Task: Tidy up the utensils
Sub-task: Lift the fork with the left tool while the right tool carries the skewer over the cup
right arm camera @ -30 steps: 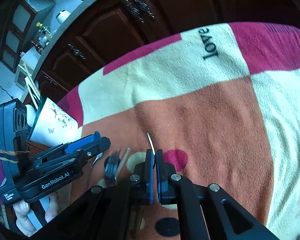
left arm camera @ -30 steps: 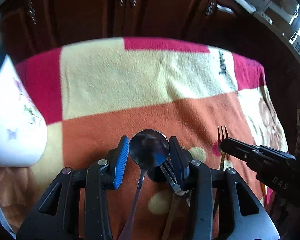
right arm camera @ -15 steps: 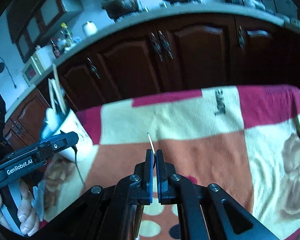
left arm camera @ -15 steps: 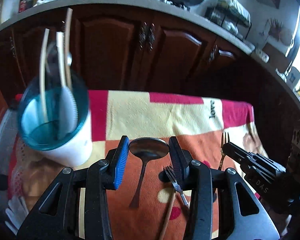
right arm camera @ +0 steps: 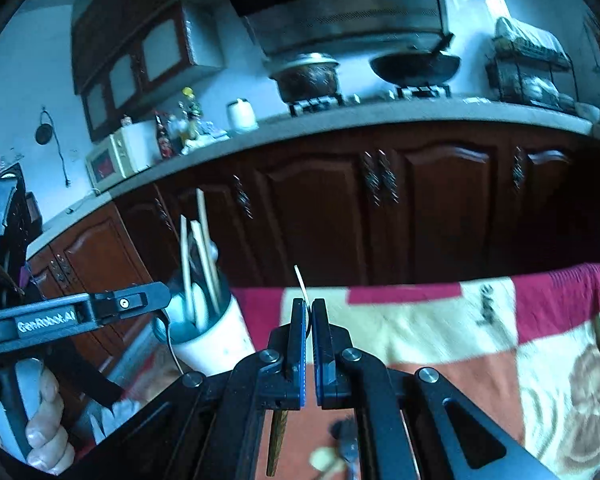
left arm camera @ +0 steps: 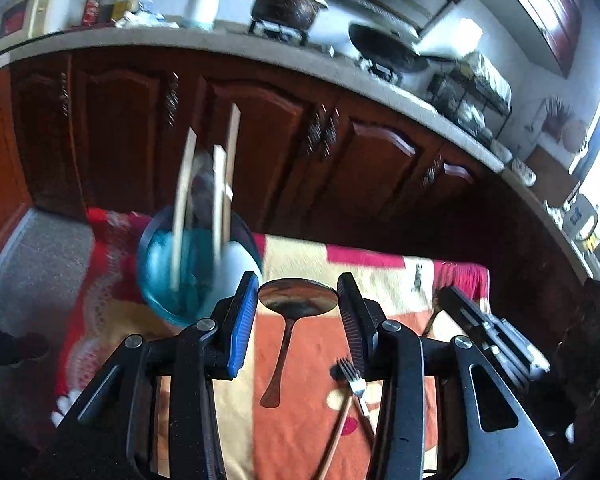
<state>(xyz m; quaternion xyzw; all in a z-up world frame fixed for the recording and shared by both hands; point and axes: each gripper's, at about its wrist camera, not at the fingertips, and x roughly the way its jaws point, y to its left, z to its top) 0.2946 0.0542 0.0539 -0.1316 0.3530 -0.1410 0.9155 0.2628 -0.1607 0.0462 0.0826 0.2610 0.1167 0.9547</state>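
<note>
The left gripper (left arm camera: 298, 312) holds a metal spoon (left arm camera: 290, 320) by its bowl, the jaws part open with a pad against each edge of the bowl; the spoon's long axis runs down and toward the camera, bowl up at the fingertips and handle hanging free above the blanket (left arm camera: 380, 280). The right gripper (right arm camera: 309, 320) is closed tight on a thin utensil (right arm camera: 302, 282) seen edge-on: a pale sliver pokes up and slightly left past the fingertips, and a brownish handle hangs below the jaws toward the blanket, so its long axis is close to upright; what kind of utensil it is I cannot tell. In the right wrist view a hand (right arm camera: 16, 412) grips the left gripper's handle at the lower left, and that gripper reaches to the right, its tip just in front of the cup (right arm camera: 216, 340). Both grippers tilt downward over the blanket. The cup, white outside and teal inside, stands at the blanket's far left edge and holds several pale sticks standing upright, leaning a little, and something pale and rounded among them. On the blanket, below and right of the spoon, lie a fork (left arm camera: 350, 376) with tines pointing away and a brown stick (left arm camera: 338, 432) crossing it.
</note>
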